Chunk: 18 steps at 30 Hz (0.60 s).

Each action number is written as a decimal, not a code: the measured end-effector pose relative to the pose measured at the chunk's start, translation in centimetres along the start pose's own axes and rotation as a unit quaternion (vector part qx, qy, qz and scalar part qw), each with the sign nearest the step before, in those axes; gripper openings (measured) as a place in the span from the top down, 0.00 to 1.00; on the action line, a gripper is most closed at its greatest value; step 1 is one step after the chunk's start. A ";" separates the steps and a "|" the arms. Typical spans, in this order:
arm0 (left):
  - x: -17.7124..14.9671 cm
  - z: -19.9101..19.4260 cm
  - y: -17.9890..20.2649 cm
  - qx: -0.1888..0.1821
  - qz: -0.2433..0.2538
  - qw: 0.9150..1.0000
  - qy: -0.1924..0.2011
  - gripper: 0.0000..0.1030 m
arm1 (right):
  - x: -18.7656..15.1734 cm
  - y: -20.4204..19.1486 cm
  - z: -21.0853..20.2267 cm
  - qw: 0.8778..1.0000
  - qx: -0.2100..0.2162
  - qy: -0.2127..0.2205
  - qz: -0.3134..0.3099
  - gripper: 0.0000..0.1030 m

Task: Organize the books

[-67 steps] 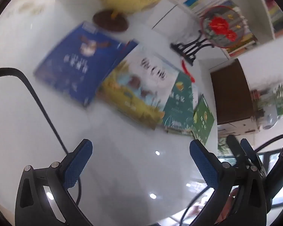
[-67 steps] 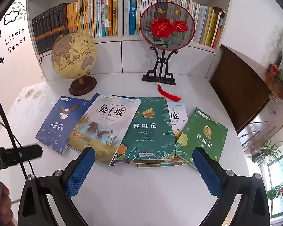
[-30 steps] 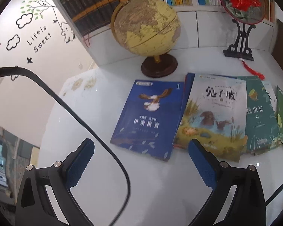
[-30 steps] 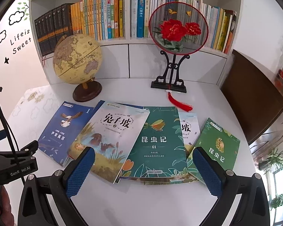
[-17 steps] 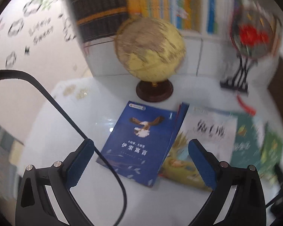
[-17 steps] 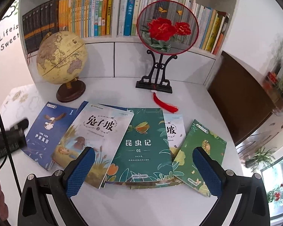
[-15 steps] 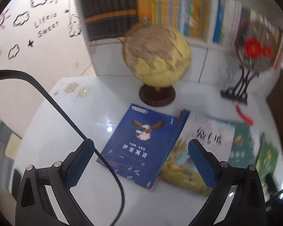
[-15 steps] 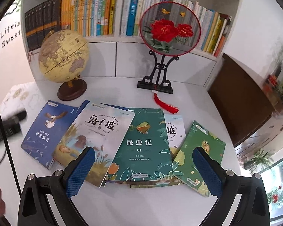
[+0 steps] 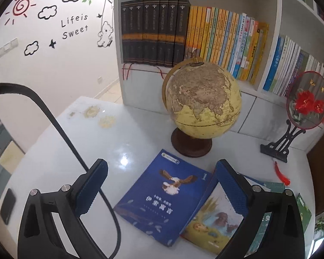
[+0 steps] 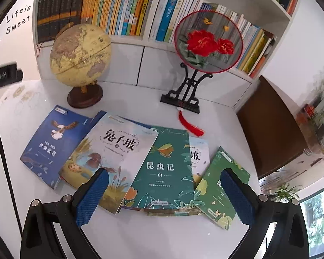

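White glossy counter (image 10: pixel 216 116) backed by a stocked bookshelf (image 9: pixel 205 32). Overlapping fan of books: blue eagle book (image 9: pixel 162 198) just ahead of left gripper (image 9: pixel 162 194), green insect book (image 10: pixel 166 168) ahead of right gripper (image 10: pixel 164 196). Risk judged: thin covers sliding on slick surface, neighbours dragged along, globe (image 9: pixel 202 101) nudged. Both grippers spread wide, empty, touching nothing.

The white tabletop (image 9: pixel 140 133) is smooth and glossy, throwing back bright lamp glints, and the paper covers of the blue book (image 9: pixel 162 196) and the teal book (image 10: pixel 166 168) look smooth with a slight sheen. The globe (image 9: pixel 202 99) sits matt on a polished dark wooden base (image 9: pixel 191 144). Each tool's pads (image 10: pixel 92 196) are blue, ribbed, rubbery and matt, on black plastic arms with small shiny metal screws.
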<state>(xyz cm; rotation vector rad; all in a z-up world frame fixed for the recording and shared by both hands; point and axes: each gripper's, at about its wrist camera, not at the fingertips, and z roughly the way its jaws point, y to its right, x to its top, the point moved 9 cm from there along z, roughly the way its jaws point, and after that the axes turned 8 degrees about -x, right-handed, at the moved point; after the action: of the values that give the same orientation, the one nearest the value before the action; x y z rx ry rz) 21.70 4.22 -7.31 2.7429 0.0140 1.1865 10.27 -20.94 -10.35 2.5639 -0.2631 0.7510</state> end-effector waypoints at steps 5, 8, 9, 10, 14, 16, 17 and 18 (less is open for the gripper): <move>-1.5 1.2 -1.3 0.018 -0.002 1.000 -0.003 0.03 | 0.7 -0.5 -1.0 0.999 0.012 0.023 0.026 0.00; -2.2 1.1 -2.3 0.044 0.010 0.999 -0.002 0.03 | 0.6 -0.9 -1.1 0.998 0.025 0.024 0.053 0.00; -2.3 0.9 -2.6 0.050 0.015 0.999 0.001 0.03 | 0.5 -1.1 -1.2 0.998 0.029 0.024 0.059 0.00; -2.5 0.5 -2.9 0.062 0.021 0.998 0.007 0.03 | 0.4 -1.2 -1.2 0.997 0.031 0.025 0.065 0.00; -3.0 -0.5 -3.4 0.076 0.047 0.996 0.011 0.03 | 0.0 -1.9 -1.6 0.994 0.053 0.036 0.092 0.00; -3.2 -0.8 -3.4 0.072 0.056 0.996 0.010 0.03 | -0.2 -2.3 -1.6 0.991 0.070 0.039 0.110 0.00; -3.3 -0.7 -3.3 0.070 0.059 0.996 0.008 0.03 | -0.2 -2.4 -1.5 0.990 0.074 0.040 0.115 0.00; -3.3 -0.6 -3.3 0.068 0.062 0.996 0.004 0.03 | -0.3 -2.6 -1.4 0.989 0.076 0.040 0.119 0.00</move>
<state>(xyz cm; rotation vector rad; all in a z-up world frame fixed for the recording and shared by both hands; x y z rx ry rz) 19.12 7.31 -9.76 2.8949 -0.0789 1.2740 10.19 -17.97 -10.42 2.6673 -0.5095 0.9949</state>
